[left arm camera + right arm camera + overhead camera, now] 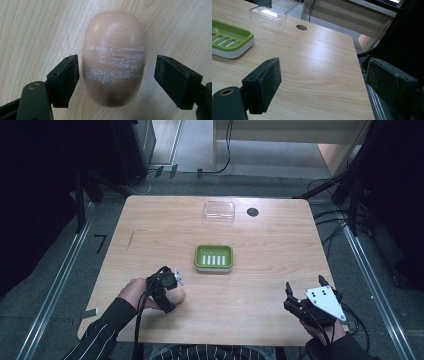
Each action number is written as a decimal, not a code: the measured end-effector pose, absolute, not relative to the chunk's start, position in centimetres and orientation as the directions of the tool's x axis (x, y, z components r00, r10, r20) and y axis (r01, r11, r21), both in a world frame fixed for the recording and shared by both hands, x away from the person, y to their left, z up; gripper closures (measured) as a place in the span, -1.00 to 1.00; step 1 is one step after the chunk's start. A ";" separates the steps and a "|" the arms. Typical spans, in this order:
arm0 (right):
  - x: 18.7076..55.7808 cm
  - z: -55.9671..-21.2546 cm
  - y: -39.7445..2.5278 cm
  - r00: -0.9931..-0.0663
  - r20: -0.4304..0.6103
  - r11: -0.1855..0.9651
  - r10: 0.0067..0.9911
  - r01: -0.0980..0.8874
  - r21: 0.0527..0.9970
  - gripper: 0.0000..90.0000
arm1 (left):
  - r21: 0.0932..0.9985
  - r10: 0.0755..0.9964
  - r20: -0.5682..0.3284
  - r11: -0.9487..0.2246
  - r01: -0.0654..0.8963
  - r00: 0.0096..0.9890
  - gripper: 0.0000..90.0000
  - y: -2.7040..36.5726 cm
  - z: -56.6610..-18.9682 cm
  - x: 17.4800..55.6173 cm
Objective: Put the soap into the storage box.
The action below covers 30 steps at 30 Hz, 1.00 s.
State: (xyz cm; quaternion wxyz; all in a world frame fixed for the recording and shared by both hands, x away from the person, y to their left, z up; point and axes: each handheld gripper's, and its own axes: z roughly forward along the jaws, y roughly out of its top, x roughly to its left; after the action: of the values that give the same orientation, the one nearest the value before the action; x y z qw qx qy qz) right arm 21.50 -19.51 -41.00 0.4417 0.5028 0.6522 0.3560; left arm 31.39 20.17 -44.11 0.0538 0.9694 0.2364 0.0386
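Light wood-grain table with rounded corners, centred in the frame; round dark grommet hole near its far edge, right of centre. Grey floor on all sides, with metal rails running diagonally at lower left and at right. Black equipment stands and cables at upper left and upper right, in deep shadow. Pale wooden furniture panel across the top centre. Soft reflection of overhead light on the tabletop.

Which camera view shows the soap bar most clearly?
The left gripper view: the soap bar lies close between the open jaws, scratches visible. In the high view it is small, partly hidden by the left gripper.
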 end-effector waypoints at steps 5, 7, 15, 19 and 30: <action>21.5 -41.0 -19.5 -0.107 -0.219 0.242 0.970 0.343 0.907 -0.70 | 0.115 0.457 0.058 -0.886 0.449 0.888 -0.47 20.1 -44.4 31.4; 21.5 -41.0 -19.5 -0.107 -0.218 0.242 0.970 0.343 0.908 -0.70 | 0.108 0.450 0.060 -0.890 0.442 0.891 -0.44 20.1 -44.5 31.4; 21.5 -41.0 -19.5 -0.107 -0.218 0.242 0.970 0.343 0.908 -0.70 | 0.073 0.425 0.070 -0.905 0.420 0.903 -0.30 19.1 -45.1 32.2; 21.5 -41.0 -19.6 -0.102 -0.214 0.237 0.971 0.347 0.907 -0.70 | 0.060 0.423 0.072 -0.906 0.419 0.903 -0.30 19.0 -45.1 32.1; 21.5 -41.0 -19.5 -0.106 -0.216 0.240 0.971 0.346 0.907 -0.70 | 0.067 0.439 0.040 -0.898 0.436 0.898 -0.27 19.6 -45.3 32.3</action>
State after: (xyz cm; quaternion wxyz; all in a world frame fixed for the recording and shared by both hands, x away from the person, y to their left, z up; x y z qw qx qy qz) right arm 21.55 -19.54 -41.02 0.4395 0.5040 0.6533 0.3551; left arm 32.31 19.58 -45.31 0.0281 0.9737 0.2245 0.0269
